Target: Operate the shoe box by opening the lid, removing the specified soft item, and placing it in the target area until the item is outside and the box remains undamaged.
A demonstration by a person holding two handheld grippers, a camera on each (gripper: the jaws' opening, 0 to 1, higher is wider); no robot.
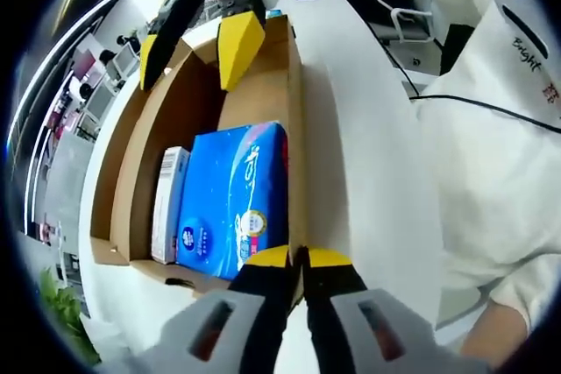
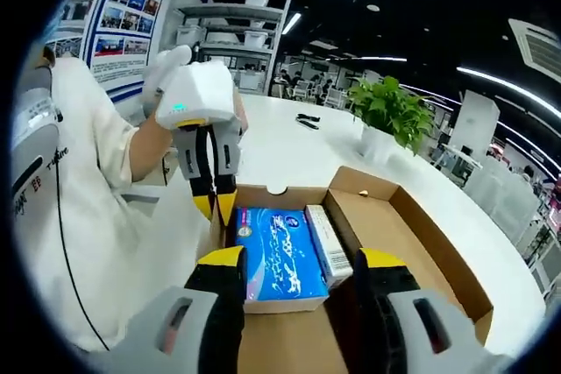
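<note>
Your left hand-held gripper (image 1: pixel 294 260) pinches the open brown cardboard shoe box's (image 1: pixel 263 94) wall.
Right hand-held gripper (image 2: pixel 298 264) wide: take the soft, light blue plastic tissue pack (image 2: pixel 280 256) across its sides.

I am working in what looks like a large open-plan office or showroom. From my right gripper view, long strip ceiling lights (image 2: pixel 508 81) run across at two o'clock, grey metal shelving with white boxes (image 2: pixel 235 28) stands at eleven, blue-framed photo display boards (image 2: pixel 118 19) hang at ten, and a green leafy potted plant (image 2: pixel 390 116) sits on the broad white round table (image 2: pixel 289 151).
</note>
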